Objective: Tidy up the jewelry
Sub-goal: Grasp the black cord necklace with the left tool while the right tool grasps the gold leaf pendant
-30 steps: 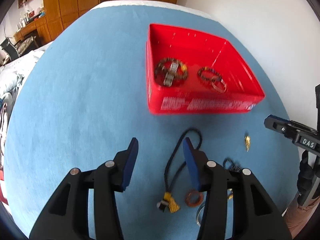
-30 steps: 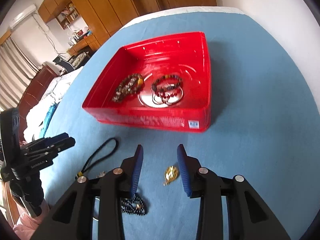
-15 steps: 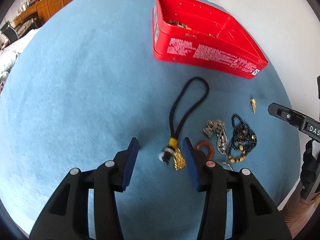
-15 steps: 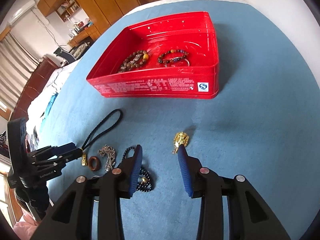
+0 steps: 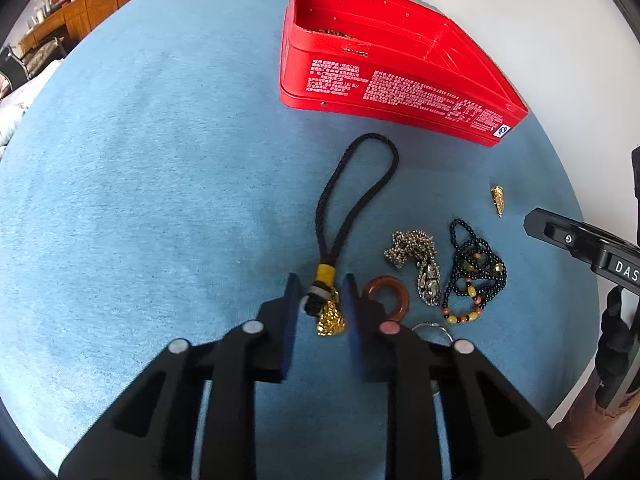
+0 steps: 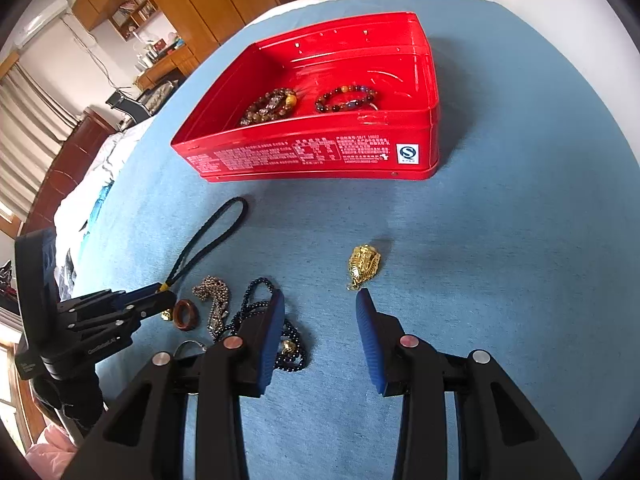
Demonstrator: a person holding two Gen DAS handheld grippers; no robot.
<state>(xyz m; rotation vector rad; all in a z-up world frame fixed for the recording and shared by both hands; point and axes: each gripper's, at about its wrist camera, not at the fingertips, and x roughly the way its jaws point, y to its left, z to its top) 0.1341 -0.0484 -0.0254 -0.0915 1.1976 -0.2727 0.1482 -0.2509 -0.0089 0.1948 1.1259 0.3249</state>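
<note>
Left gripper (image 5: 320, 300): I have it low over the blue cloth (image 5: 160, 200), jaws narrowed around the cord pendant's (image 5: 326, 312) knot and gold charm. The pads sit just beside the charm; I cannot tell whether they touch it. Its black cord loop (image 5: 360, 184) runs out toward the tin (image 5: 400, 92).

Right gripper (image 6: 320, 304): I hold it released, jaws wide apart, angled down at the cloth. The gold charm (image 6: 363, 265) lies just ahead of the right fingertip, not gripped.

Writing: the tin's near wall carries dense white print, too small to read, plus a white square label with a blue "S" mark (image 6: 407, 153). The right tool's body shows the letters "DAS" in the left view.

Containers: one red tin, open, on the cloth beyond the loose pieces. Inside, from the right view: a brown bead bracelet (image 6: 270, 106) at left and a dark bead bracelet (image 6: 346, 98) at right, apart from each other.

Loose on the cloth, left view, in a row beside the pendant: a brown ring (image 5: 386, 294) touching the left gripper's right finger; a silver chain (image 5: 416, 260) with a metal pendant; a black bead necklace (image 5: 476, 268) with amber beads, heaped; a silver ring (image 5: 432, 328) partly hidden behind the finger.
</note>
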